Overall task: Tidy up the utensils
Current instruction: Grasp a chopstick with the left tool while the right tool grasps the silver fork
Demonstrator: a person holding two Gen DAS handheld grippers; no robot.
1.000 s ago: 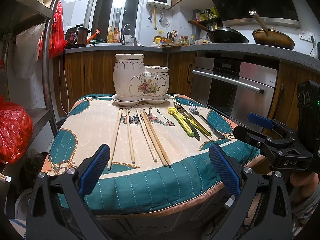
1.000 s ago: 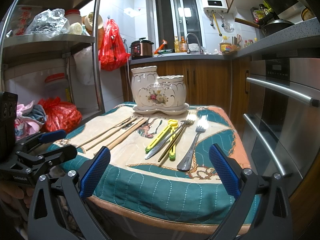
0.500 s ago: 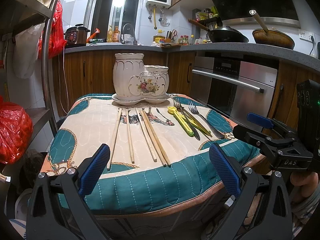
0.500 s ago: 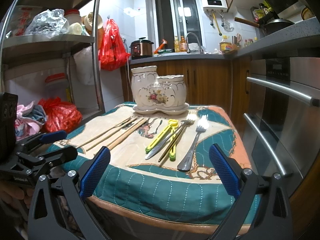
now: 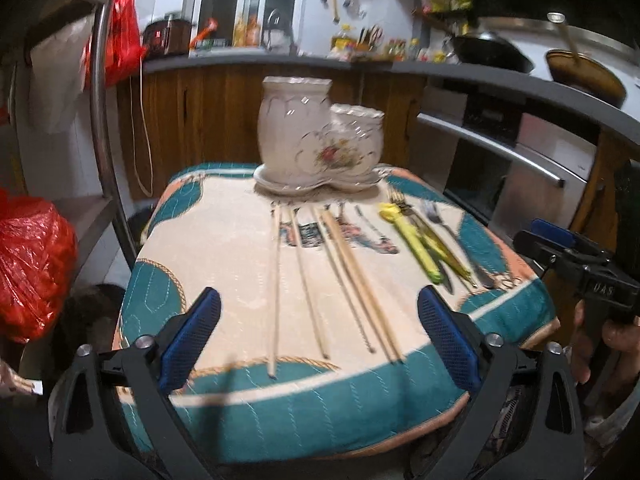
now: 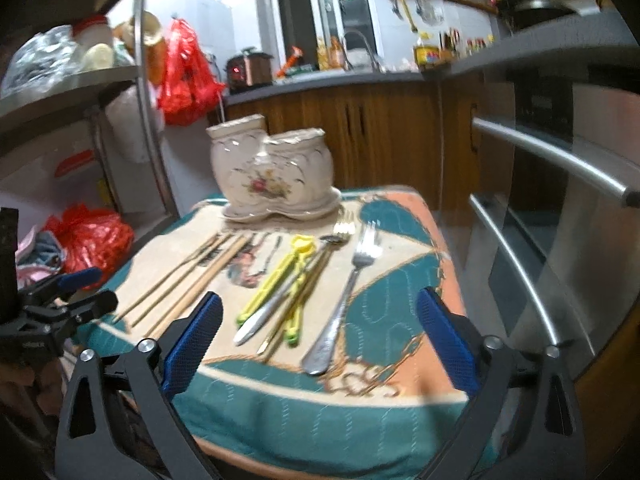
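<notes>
Several wooden chopsticks (image 5: 304, 272) lie side by side on the quilted table cloth (image 5: 224, 248). To their right lie yellow-handled utensils (image 5: 412, 240) and a steel fork (image 6: 352, 280). A white floral ceramic holder (image 5: 316, 148) with two cups stands at the far edge. My left gripper (image 5: 318, 336) hovers over the near edge with its jaws closing; they stand wide apart, and the near ends of the chopsticks lie below the gap between them, untouched. My right gripper (image 6: 318, 340) is open above the near ends of the yellow utensils (image 6: 276, 280) and the fork, empty.
A steel oven front (image 6: 560, 208) with bar handles flanks the table on the right. On the left stands a metal shelf rack (image 5: 100, 120) with red plastic bags (image 5: 32, 264). A dark counter (image 5: 280, 60) crowded with kitchenware runs behind.
Both grippers have moved forward over the table's near edge, so the utensils and holder look closer. The views are blurred with motion. The left jaws stand slightly narrower.
</notes>
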